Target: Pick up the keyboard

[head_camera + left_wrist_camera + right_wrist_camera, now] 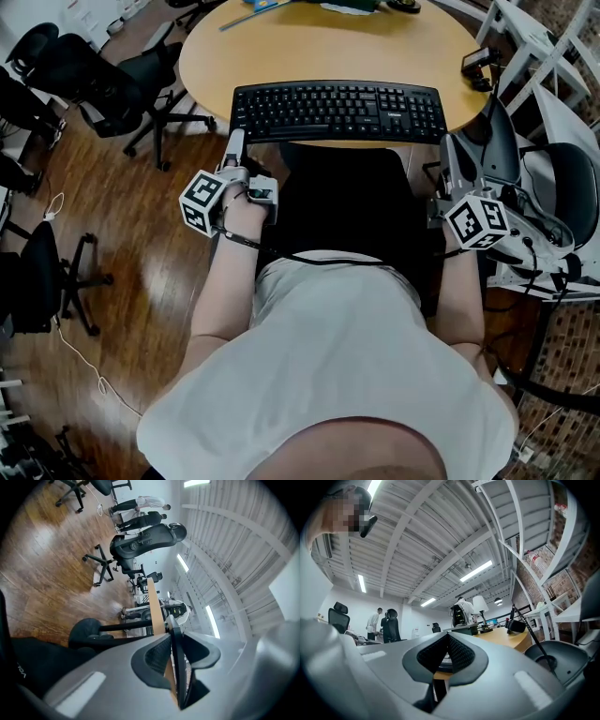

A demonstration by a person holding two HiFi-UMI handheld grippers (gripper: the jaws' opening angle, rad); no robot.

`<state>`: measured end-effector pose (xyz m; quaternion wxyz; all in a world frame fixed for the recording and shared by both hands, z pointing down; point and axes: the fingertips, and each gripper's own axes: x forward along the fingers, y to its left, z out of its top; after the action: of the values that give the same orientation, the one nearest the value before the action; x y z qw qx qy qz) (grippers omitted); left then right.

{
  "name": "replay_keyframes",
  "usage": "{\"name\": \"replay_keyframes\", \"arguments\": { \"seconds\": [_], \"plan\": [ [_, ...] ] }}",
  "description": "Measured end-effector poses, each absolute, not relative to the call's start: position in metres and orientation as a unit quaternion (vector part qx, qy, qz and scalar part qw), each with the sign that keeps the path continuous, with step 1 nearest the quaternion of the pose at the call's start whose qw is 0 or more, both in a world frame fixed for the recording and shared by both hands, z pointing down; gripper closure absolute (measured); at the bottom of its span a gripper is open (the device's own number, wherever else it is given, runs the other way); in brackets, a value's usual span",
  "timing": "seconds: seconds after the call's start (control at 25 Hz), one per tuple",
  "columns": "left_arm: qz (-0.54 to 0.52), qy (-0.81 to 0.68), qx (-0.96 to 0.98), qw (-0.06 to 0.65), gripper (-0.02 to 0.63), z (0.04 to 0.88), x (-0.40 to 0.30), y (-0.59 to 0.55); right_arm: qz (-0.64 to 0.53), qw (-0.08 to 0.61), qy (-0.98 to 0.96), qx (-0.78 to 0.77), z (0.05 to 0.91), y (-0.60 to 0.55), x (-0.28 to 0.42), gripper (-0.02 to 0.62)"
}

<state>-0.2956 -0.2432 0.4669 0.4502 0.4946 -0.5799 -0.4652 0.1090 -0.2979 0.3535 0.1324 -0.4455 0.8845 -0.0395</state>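
Head view: keyboard (337, 111) lies at near edge of bench (319, 52), so you come from the front w/ both tools. Left gripper view: your left tool (174, 632) clenches keyboard's thin edge. Right gripper view: your right tool (447, 637) is pressed together & empty, not yet on it.

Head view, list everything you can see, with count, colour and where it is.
round table: one, light wood, top centre
keyboard: one, black, on the table's near edge
office chairs: several, black, on the wood floor at left
small device: one, black, table's right edge
cable: one, white, floor at lower left
left hand-held gripper: one, grey, shut on the keyboard's left front corner
right hand-held gripper: one, grey, shut and empty, by the keyboard's right front corner
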Motion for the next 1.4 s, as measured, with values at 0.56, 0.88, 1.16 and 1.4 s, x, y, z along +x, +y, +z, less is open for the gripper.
{"name": "replay_keyframes", "arguments": {
  "seconds": [0.56,0.88,1.16,1.4],
  "plan": [
    [-0.468,-0.579,0.494,0.450,0.517,0.465,-0.296,-0.244,-0.083,0.165,0.862,-0.472,0.349,-0.329,0.139,0.532],
    [-0.467,-0.576,0.498,0.449,0.517,0.464,-0.297,-0.246,-0.166,0.205,0.837,-0.480,0.367,-0.341,0.157,0.510],
    [-0.465,-0.576,0.499,0.450,0.517,0.464,-0.298,-0.245,-0.259,0.243,0.805,-0.475,0.392,-0.351,0.165,0.462],
    [-0.464,-0.576,0.500,0.450,0.517,0.463,-0.296,-0.247,-0.333,0.273,0.774,-0.464,0.413,-0.358,0.169,0.457]
  ]
}}
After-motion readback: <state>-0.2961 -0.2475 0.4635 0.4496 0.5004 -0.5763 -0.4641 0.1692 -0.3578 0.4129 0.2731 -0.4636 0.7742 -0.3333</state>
